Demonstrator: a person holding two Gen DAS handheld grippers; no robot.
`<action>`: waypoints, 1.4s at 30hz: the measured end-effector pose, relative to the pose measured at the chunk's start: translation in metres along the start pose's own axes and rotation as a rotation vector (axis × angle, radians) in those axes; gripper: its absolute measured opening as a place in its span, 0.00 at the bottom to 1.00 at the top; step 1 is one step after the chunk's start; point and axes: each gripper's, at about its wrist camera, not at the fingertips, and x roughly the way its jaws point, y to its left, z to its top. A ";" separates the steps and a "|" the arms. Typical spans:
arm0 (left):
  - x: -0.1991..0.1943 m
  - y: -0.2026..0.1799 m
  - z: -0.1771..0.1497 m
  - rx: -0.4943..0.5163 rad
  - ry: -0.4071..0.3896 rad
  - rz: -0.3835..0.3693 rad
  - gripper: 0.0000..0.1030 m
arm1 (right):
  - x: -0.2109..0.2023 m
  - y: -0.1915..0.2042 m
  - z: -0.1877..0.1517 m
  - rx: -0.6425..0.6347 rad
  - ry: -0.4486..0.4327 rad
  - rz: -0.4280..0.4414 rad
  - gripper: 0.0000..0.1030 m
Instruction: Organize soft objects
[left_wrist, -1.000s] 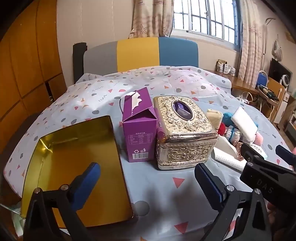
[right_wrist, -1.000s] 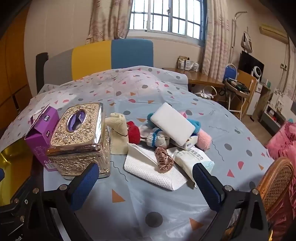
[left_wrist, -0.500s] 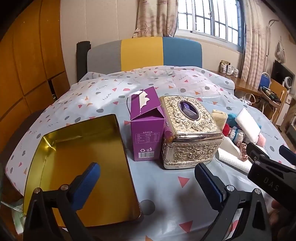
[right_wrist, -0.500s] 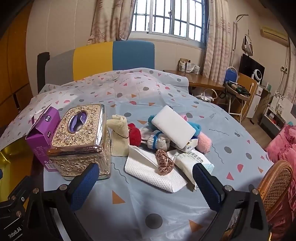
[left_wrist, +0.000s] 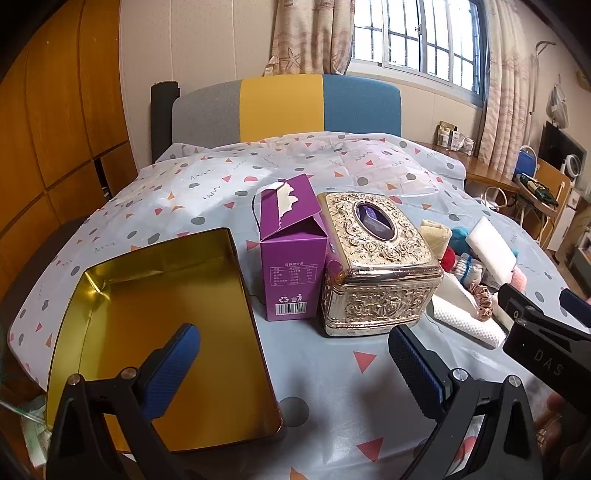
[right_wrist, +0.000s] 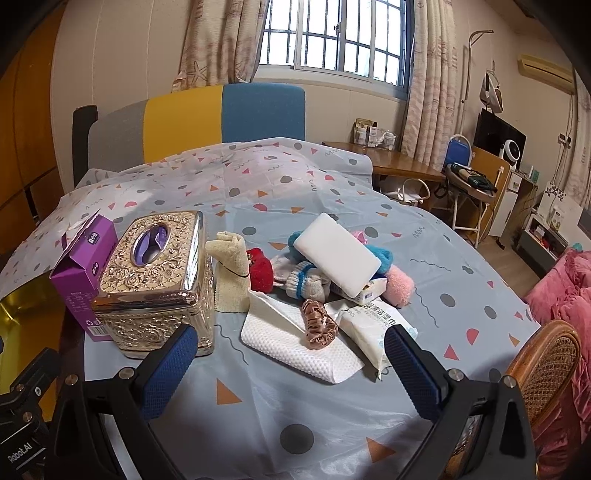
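My left gripper (left_wrist: 291, 365) and right gripper (right_wrist: 288, 363) both stand spread apart, holding nothing. The soft pile (right_wrist: 325, 280) lies at 12 o'clock of the right gripper. I should approach low, pinch the brown scrunchie (right_wrist: 318, 325) centrally, then carry it to the gold tin (left_wrist: 147, 332).

A gold tin (left_wrist: 110, 295), purple carton (left_wrist: 291, 258) and ornate gold tissue box (right_wrist: 155, 273) stand on a pale blue tabletop cover (right_wrist: 258, 398) dotted with grey circles and coral triangles, beside a red pompom (right_wrist: 260, 273) and pink pouf (right_wrist: 399, 286).
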 end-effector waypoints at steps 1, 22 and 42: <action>0.000 0.000 0.000 0.001 0.001 0.000 1.00 | 0.000 0.000 0.000 -0.001 -0.001 -0.001 1.00; 0.002 -0.006 -0.001 0.025 0.011 -0.018 1.00 | 0.001 -0.009 0.004 0.011 -0.009 -0.020 1.00; 0.004 -0.017 -0.005 0.059 0.029 -0.041 1.00 | 0.001 -0.031 0.004 0.045 -0.015 -0.053 1.00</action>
